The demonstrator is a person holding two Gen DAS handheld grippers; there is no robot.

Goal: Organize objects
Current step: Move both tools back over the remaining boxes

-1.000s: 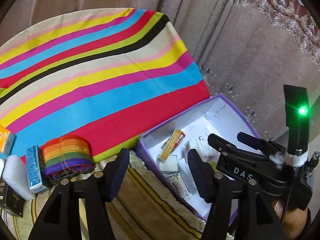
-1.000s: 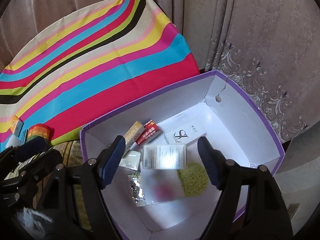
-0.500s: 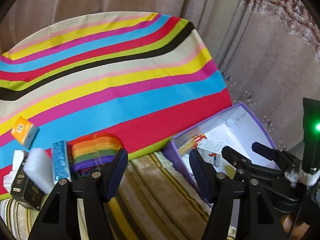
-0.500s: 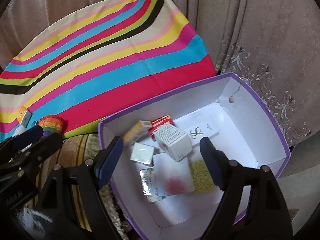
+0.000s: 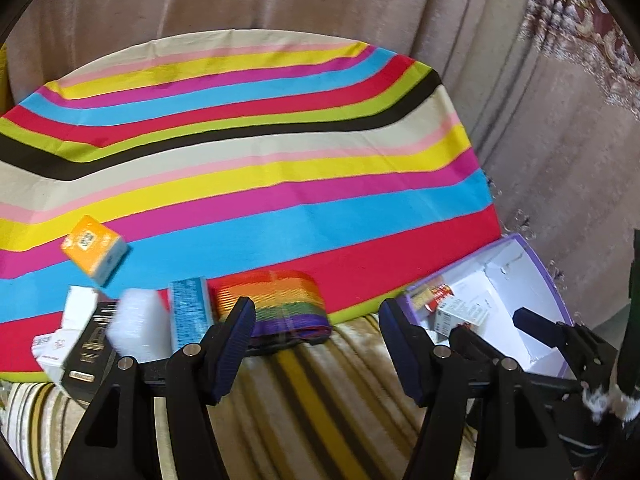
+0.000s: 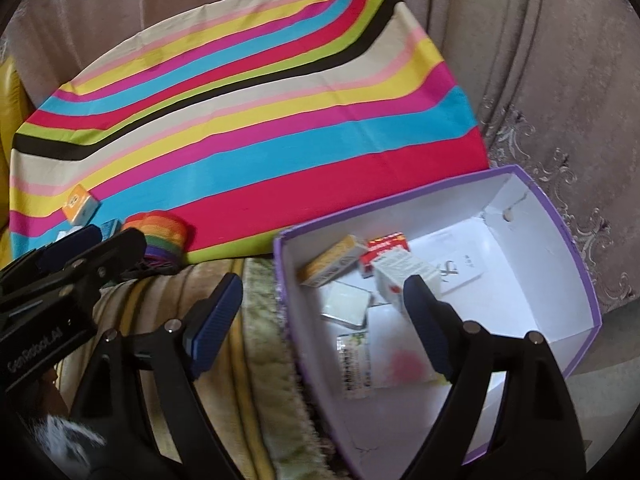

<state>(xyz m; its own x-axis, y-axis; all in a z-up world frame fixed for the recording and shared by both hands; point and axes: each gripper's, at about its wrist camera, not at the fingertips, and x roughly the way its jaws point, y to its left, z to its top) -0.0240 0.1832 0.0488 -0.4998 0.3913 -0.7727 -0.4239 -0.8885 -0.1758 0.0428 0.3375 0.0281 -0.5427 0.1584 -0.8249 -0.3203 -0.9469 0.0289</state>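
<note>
Left wrist view: the left gripper (image 5: 316,344) has its jaws spread wide with nothing between them, above a striped beige cushion (image 5: 312,400). At eleven o'clock of it lies a rainbow strap roll (image 5: 276,300), at the near edge of the striped cloth (image 5: 256,168). Just beside the roll at nine o'clock stands a blue box (image 5: 188,316), then a white foam block (image 5: 136,328) and a black box (image 5: 86,356). An orange box (image 5: 94,250) lies apart at ten o'clock. At three o'clock sits the purple box (image 5: 538,272), with small cartons inside.

Right wrist view: the right gripper (image 6: 320,328) is also spread open and empty, straddling the left wall of the purple box (image 6: 560,216). Inside lie a white carton (image 6: 404,276), a red carton (image 6: 384,246), a yellow carton (image 6: 332,266), a foil sachet (image 6: 354,360) and a white card (image 6: 460,270). At nine o'clock the left gripper (image 6: 76,256) reaches toward the rainbow strap roll (image 6: 160,236).
</note>
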